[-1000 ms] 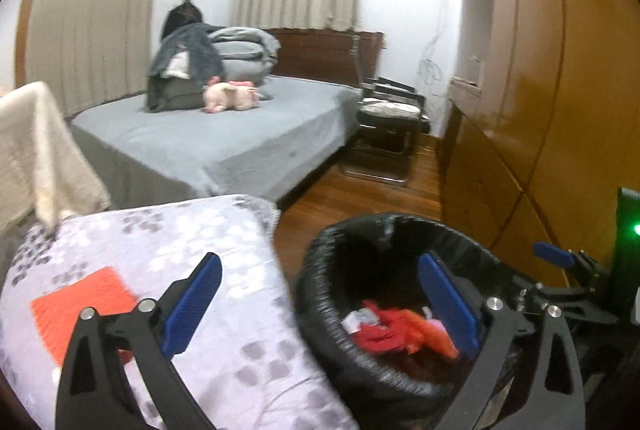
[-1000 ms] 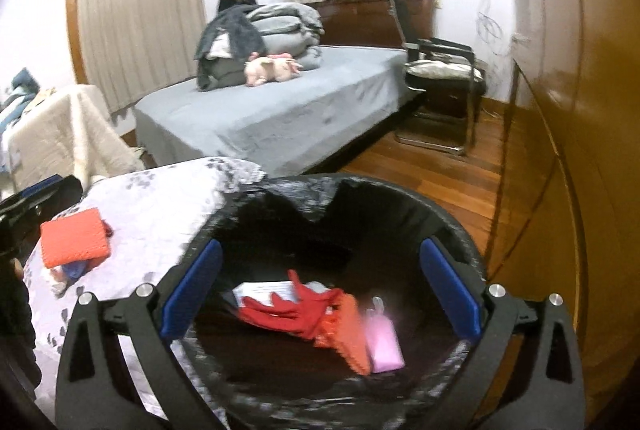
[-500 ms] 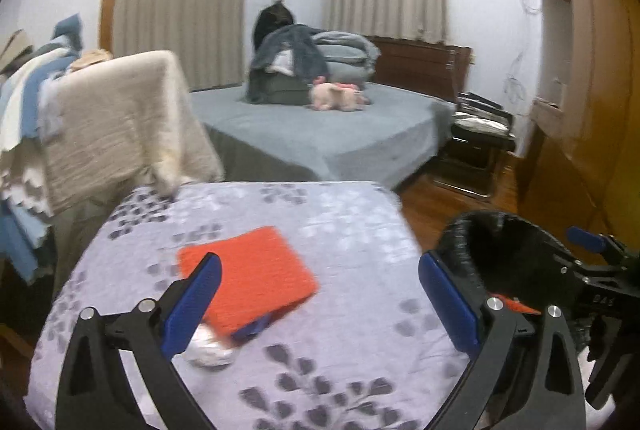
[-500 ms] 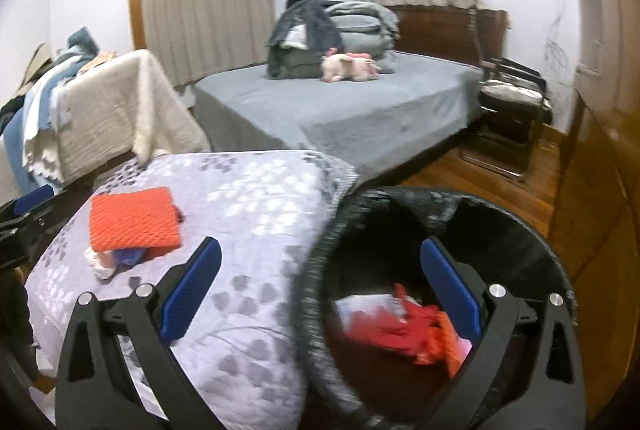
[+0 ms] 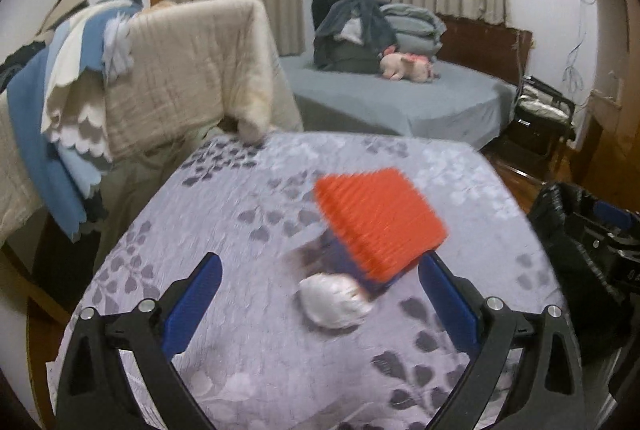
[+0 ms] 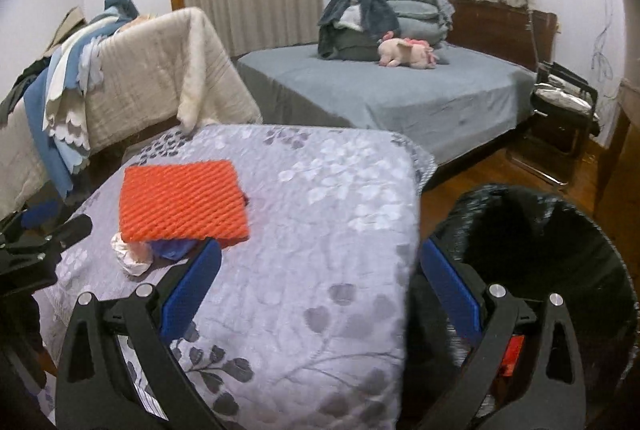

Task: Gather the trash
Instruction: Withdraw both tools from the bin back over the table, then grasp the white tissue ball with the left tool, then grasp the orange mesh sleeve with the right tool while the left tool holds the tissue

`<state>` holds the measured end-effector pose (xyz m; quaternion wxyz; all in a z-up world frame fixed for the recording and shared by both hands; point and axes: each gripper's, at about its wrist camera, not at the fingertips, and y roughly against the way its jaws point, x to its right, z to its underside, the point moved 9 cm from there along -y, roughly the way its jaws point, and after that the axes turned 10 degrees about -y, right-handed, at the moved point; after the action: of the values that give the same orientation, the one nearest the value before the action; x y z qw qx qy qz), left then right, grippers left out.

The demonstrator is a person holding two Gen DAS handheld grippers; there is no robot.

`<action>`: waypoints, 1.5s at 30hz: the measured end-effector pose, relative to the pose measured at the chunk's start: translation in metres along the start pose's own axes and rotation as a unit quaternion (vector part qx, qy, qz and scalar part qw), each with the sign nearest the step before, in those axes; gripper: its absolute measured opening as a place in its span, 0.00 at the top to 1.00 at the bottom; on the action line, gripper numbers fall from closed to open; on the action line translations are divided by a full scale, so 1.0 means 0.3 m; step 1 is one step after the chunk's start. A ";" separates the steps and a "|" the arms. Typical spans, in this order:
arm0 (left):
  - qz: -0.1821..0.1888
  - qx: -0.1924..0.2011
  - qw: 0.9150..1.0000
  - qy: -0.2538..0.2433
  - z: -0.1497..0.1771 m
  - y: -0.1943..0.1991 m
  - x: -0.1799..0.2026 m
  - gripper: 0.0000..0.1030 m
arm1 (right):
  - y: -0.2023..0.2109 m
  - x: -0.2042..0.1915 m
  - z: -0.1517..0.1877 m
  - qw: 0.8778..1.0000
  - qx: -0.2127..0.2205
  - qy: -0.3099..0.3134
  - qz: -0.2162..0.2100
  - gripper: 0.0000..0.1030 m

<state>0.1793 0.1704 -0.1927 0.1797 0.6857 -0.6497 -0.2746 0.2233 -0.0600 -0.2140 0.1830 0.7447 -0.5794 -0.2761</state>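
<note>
An orange ridged foam pad lies on the floral grey tablecloth, over a blue scrap and a crumpled white paper ball. My left gripper is open and empty, its jaws either side of the ball, just short of it. My right gripper is open and empty over the cloth's right edge. The pad, ball and blue scrap show left of it. A black-lined bin stands to the right with red trash inside. The left gripper also shows at the right wrist view's left edge.
A rack draped with beige and blue blankets stands behind the table. A grey bed with folded bedding and a pink plush toy is beyond. A black chair and wooden floor are at the right. The bin also shows in the left wrist view.
Both grippers have swung left from the bin toward the table. The left gripper has closed in on the orange pad and paper ball. Both stay open.
</note>
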 end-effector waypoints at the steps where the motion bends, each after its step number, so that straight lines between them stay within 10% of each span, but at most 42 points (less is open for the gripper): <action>1: -0.001 -0.005 1.000 0.002 0.013 -0.014 -0.008 0.06 | -0.016 -0.014 0.010 1.000 -0.004 0.004 -0.001 0.06; 17: 0.035 -0.071 0.997 0.017 0.142 -0.201 0.012 0.08 | -0.129 -0.062 0.070 0.999 -0.039 0.020 0.002 0.06; 29: 0.102 -0.078 0.991 0.030 0.148 -0.219 0.059 0.57 | -0.161 -0.110 0.070 0.999 -0.045 0.027 -0.004 0.06; 45: 0.030 -0.050 0.997 0.055 0.119 -0.114 -0.175 0.58 | -0.166 -0.346 0.068 0.995 -0.045 0.060 -0.059 0.06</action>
<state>0.1843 0.2293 -0.2339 0.2570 0.6703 -0.6446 -0.2631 0.2303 0.0540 -0.2388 0.2342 0.7836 -0.5097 -0.2671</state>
